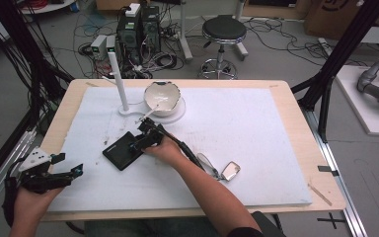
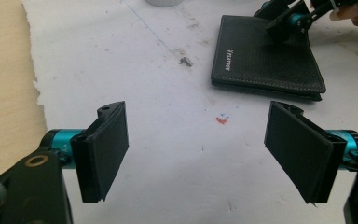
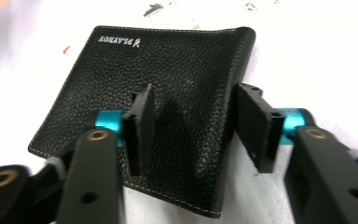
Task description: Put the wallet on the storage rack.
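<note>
A black leather wallet (image 1: 121, 152) (image 2: 265, 60) (image 3: 168, 65) lies flat and closed on the white mat (image 1: 256, 143). My right gripper (image 1: 137, 144) (image 3: 193, 95) points down onto its near end. The jaws stand about half apart: one fingertip (image 3: 140, 112) rests on top of the leather and the other stands just off the wallet's folded edge. I see no pinch or lift of the leather. In the left gripper view the right gripper (image 2: 286, 21) shows at the wallet's far corner. My left gripper (image 1: 70, 163) (image 2: 196, 114) hovers wide open over bare mat at the front left, holding nothing.
A white bowl (image 1: 162, 96) on a saucer and a white upright post on a round base (image 1: 120, 84) stand at the back of the mat. A key fob with a ring (image 1: 231, 171) lies right of the right forearm. The wooden table edge (image 1: 64, 113) borders the mat.
</note>
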Demonstrator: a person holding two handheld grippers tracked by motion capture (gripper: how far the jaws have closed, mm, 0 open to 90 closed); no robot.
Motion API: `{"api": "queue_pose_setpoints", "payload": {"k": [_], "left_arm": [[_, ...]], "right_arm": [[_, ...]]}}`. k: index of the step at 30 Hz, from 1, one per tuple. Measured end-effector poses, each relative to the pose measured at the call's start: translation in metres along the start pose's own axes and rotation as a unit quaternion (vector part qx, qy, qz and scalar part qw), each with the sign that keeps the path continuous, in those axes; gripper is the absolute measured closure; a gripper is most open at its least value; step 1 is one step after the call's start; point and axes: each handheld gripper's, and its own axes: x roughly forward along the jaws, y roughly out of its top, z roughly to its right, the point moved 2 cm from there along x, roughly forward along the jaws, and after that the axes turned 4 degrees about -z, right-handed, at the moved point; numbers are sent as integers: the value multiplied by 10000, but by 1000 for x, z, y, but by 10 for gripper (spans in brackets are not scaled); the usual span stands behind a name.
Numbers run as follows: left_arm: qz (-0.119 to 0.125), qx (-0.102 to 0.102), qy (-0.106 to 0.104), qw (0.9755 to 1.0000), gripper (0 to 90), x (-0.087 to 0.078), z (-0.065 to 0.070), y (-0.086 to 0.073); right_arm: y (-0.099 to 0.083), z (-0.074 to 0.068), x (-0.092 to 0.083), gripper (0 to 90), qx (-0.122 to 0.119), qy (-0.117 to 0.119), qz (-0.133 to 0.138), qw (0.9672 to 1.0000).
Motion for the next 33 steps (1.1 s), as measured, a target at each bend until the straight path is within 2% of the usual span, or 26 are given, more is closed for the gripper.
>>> {"api": "queue_pose_setpoints", "payload": {"k": [4,6,12,16,19,23,30,33], "left_arm": [[-3,4,-4,10000,217,0,1,0],[-13,13,-7,10000,217,0,1,0],[13,34,-55,10000,217,0,1,0],[10,11,-43,10000,217,1,0,-2],[14,-3,-29,10000,217,0,-1,-2],[39,-13,-25,10000,217,0,-1,-1],[45,8,-47,10000,217,1,0,0],[48,14,-59,10000,217,2,0,1]], "right_arm": [[0,2,-1,676,109,8,50,9999],[1,3,-2,728,65,-5,92,9999],[3,0,-6,814,-15,-128,114,9999],[4,-3,-12,830,-4,-119,177,9998],[7,-7,-20,836,-157,-181,305,9992],[10,-12,-35,841,-318,-306,501,9978],[18,-12,-67,843,-361,-511,803,9948],[22,-12,-81,844,-437,-691,873,9928]]}}
